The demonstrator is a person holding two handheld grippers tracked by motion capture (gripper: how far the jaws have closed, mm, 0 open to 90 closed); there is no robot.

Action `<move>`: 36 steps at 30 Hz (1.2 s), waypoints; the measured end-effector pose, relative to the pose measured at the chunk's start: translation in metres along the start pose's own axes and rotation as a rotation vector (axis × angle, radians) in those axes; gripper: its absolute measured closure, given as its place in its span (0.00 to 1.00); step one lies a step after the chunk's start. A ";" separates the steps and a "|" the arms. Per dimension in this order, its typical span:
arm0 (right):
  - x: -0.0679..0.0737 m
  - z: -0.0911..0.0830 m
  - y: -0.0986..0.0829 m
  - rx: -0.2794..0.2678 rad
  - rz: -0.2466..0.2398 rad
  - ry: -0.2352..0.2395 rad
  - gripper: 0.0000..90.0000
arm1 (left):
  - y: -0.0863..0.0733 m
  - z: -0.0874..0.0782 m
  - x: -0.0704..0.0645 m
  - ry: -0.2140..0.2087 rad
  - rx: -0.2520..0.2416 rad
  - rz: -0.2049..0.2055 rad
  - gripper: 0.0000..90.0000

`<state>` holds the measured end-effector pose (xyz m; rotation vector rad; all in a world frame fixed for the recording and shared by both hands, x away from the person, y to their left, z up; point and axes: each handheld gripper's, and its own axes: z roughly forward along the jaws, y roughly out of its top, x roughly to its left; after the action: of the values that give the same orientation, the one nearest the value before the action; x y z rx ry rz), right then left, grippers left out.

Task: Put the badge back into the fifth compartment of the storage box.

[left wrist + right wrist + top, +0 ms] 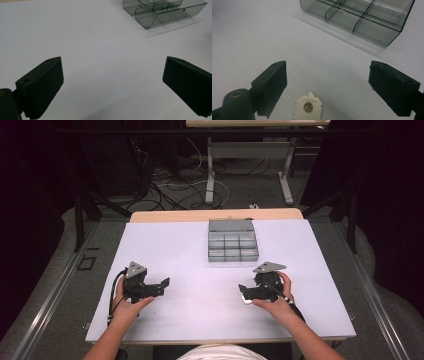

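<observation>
Small cream paper card with a round stud pinned at its centre (308, 106) lies flat on the white bench (190, 245), near the person, between the wide-spread jaws of the right claw (328, 86), untouched. Beyond it stands the smoky clear-plastic compartment box (359, 17), its cells apparently empty. The left claw (112, 85) is likewise wide open, holding nothing. By my reading nothing is done yet: gripping and boxing the card remain.
</observation>
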<state>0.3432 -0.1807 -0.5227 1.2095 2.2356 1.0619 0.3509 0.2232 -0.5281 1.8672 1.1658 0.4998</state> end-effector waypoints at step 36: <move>0.021 0.015 -0.020 0.164 -0.017 -0.020 0.41 | 0.000 0.000 0.000 -0.003 0.006 -0.001 0.06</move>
<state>0.3301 -0.1636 -0.5468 1.2582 2.3516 0.8694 0.3510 0.2233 -0.5279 1.8714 1.1676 0.4930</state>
